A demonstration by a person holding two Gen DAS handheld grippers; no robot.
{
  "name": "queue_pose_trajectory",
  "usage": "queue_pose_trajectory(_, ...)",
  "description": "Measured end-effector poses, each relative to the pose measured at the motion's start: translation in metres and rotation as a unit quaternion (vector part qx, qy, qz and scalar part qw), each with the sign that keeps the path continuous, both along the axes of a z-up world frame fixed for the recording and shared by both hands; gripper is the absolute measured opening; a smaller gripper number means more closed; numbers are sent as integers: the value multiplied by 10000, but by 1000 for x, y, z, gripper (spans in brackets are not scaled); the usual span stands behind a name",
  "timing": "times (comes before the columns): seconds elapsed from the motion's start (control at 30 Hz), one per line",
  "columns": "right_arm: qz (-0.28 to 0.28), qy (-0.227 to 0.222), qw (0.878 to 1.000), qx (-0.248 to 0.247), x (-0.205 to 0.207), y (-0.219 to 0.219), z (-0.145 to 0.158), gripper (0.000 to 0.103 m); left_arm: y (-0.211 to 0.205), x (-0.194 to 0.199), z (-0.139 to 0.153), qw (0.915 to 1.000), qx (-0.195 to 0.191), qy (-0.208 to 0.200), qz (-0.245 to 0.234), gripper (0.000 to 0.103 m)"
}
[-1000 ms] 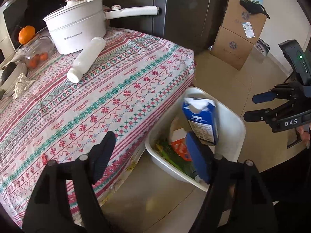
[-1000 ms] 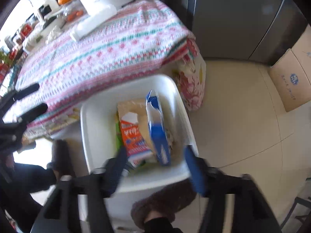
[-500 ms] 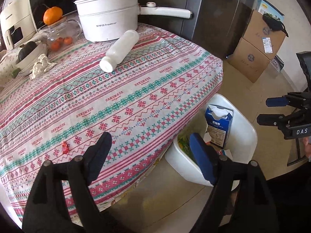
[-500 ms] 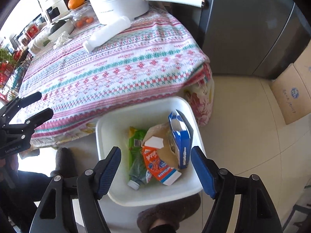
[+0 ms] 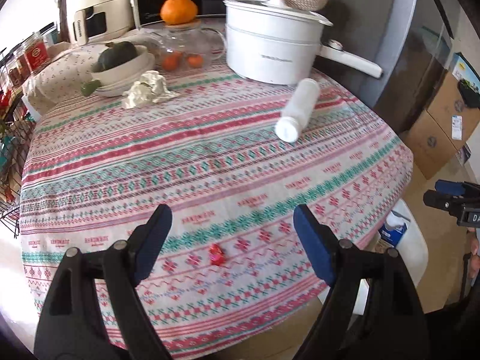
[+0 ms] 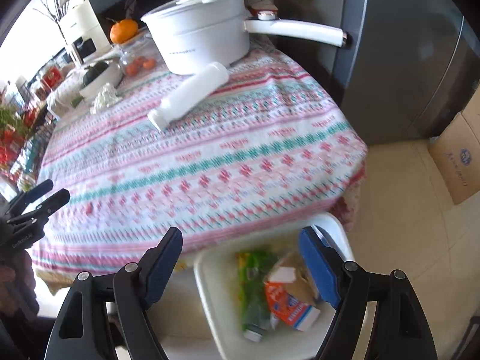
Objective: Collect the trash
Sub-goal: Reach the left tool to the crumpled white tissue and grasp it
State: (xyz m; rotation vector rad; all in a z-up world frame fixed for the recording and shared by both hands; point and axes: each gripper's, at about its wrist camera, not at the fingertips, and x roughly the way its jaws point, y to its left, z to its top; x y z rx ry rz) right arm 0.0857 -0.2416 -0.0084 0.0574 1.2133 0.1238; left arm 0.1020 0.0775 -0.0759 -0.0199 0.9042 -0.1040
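Observation:
A white bottle lies on its side on the patterned tablecloth, also in the right wrist view. A crumpled white tissue lies near the bowl. A small red wrapper lies close in front of my open, empty left gripper. A white bin on the floor beside the table holds a blue carton, an orange carton and a green wrapper. My right gripper is open and empty above the bin's near edge.
A white pot with a long handle, a glass jar of small oranges, a bowl with a dark squash and a white appliance stand at the table's back. Cardboard boxes stand on the floor at right.
Both grippers have swung up from the bin toward the table. The left one now faces the tabletop with the red wrapper in front; the bin has slid to the lower edge of the right view.

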Motion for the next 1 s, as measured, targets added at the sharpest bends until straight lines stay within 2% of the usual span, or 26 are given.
queue_pose_trajectory(0.27, 65, -370, 9991, -195, 37, 53, -10, 83, 56, 57, -13, 9978, 167, -235, 601, 83)
queue_pose_trajectory(0.43, 131, -418, 9984, -363, 59, 80, -30, 84, 84, 96, -23, 9952, 27, -348, 916, 83)
queue_pose_trajectory(0.73, 72, -512, 9983, -280, 95, 109, -53, 84, 102, 157, -40, 9915, 12, -698, 1101, 83)
queue_pose_trajectory(1.0, -24, -528, 9984, -190, 111, 119, -66, 84, 119, 198, -58, 9804, -591, -823, 1687, 83)
